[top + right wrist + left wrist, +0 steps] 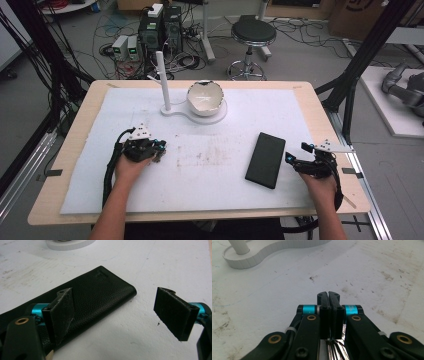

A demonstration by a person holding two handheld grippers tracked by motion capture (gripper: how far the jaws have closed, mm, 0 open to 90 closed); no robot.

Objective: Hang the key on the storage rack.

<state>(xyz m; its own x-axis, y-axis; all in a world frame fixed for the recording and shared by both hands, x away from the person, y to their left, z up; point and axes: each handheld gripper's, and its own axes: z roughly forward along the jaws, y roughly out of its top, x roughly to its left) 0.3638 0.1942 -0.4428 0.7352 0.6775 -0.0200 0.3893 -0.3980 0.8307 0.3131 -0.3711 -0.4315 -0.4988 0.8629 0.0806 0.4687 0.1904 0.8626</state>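
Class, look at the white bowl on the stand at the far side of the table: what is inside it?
The white bowl on its white stand shows a pale inner wall with nothing visible inside. Its near rim covers the bottom nearest the camera, so something small lying there cannot be ruled out.

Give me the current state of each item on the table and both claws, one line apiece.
Left claw: shut, empty, low over the white mat.
Right claw: open, empty, one jaw over the wallet's edge.
Black wallet: closed, lying flat on the mat, not gripped.
White bowl: tilted on its stand, opening facing the person.
White stand: flat on the mat, post upright.
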